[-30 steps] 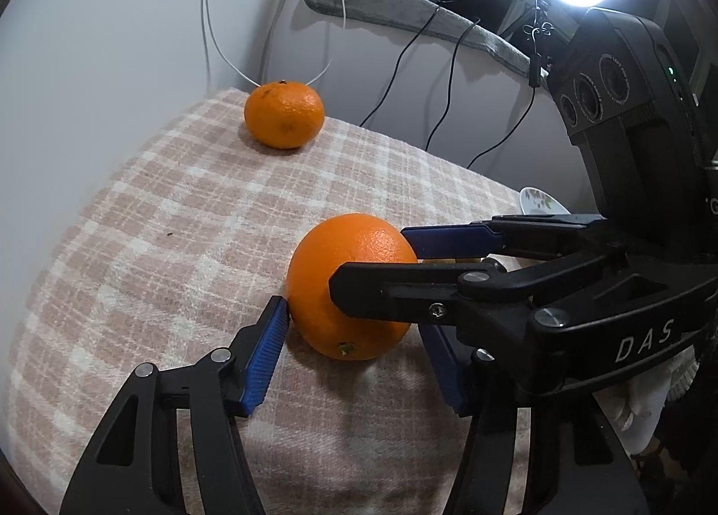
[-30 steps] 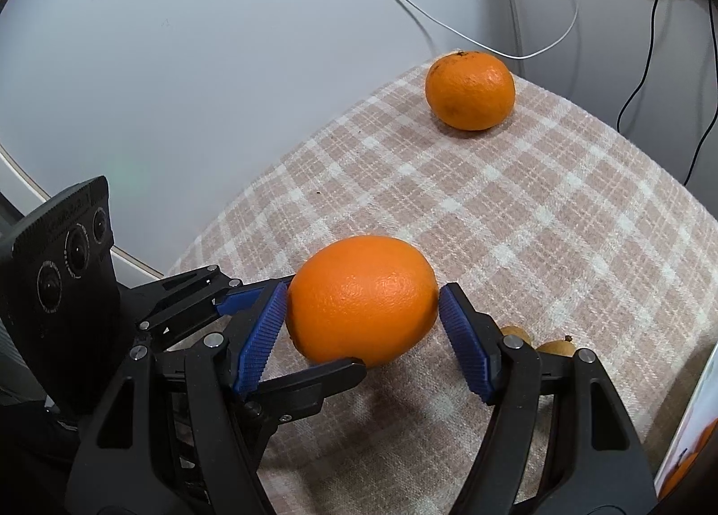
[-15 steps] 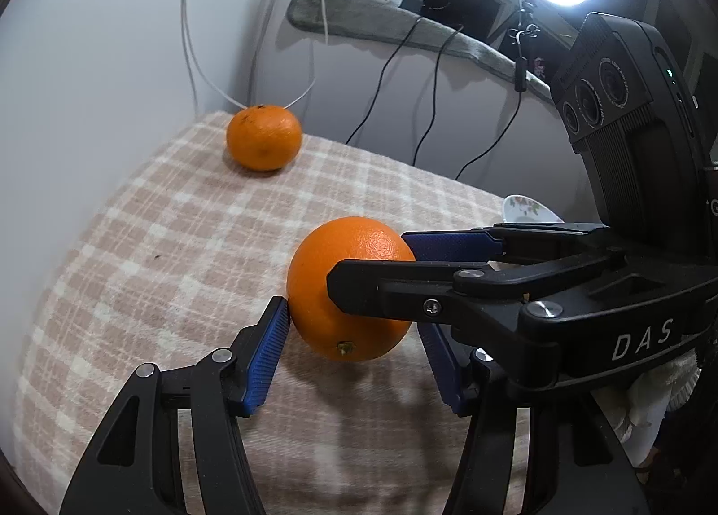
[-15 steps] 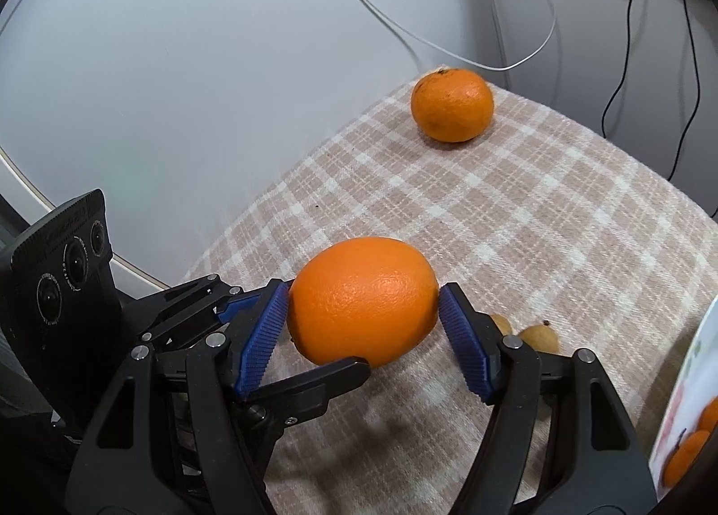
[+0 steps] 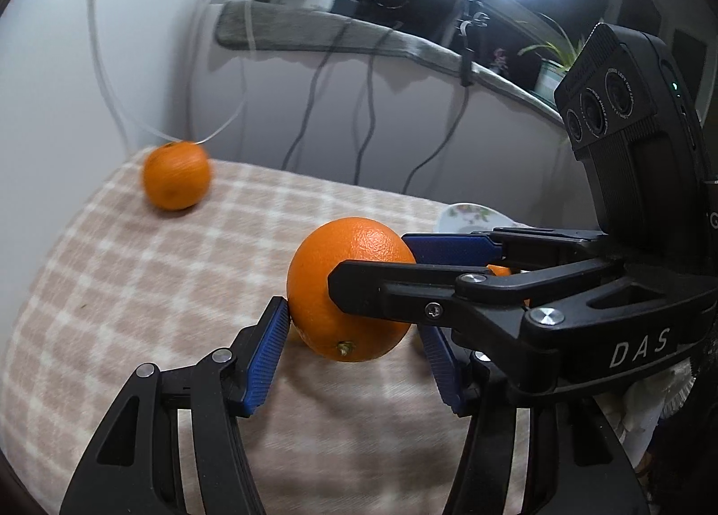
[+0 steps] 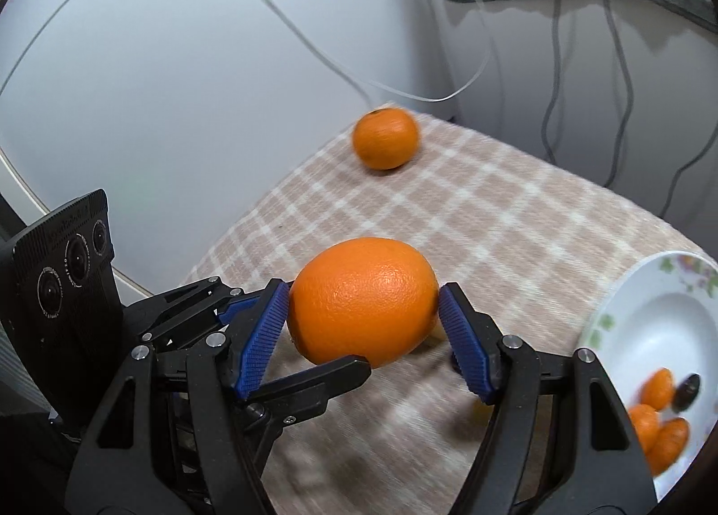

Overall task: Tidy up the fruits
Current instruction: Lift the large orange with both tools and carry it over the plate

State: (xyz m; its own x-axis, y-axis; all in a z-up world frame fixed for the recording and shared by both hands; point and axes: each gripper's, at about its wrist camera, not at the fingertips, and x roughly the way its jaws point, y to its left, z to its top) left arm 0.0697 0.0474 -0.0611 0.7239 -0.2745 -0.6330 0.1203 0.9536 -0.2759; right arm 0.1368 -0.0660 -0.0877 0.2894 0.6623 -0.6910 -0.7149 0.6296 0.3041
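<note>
Orange fills the middle of my left wrist view: the big orange point(image 5: 354, 290) sits between the blue pads point(image 5: 264, 358) of my left gripper point(image 5: 354, 353), and the left pad touches its skin. The right pad is hidden behind the right gripper point(image 5: 404, 263), so I cannot tell whether my left fingers press the fruit or only flank it. The right gripper reaches in from the right, one black finger across the front of the orange and one blue pad behind it. A mandarin point(image 5: 176, 176) lies far back on the checked cloth point(image 5: 134, 290), near the wall. Only the rim of the plate point(image 5: 464, 218) shows beyond the fingers.

In the right wrist view, my right gripper point(image 6: 363, 326) is clamped on the orange point(image 6: 361, 301), a blue pad pressed to each side. The left gripper point(image 6: 251, 335) comes in from the left, one finger under the fruit. The mandarin point(image 6: 386, 138) rests at the cloth's point(image 6: 516, 209) far edge. The white flowered plate point(image 6: 646, 317) sits at the right and holds small orange fruits point(image 6: 657, 420) and one dark piece point(image 6: 686, 387), blurred.
</note>
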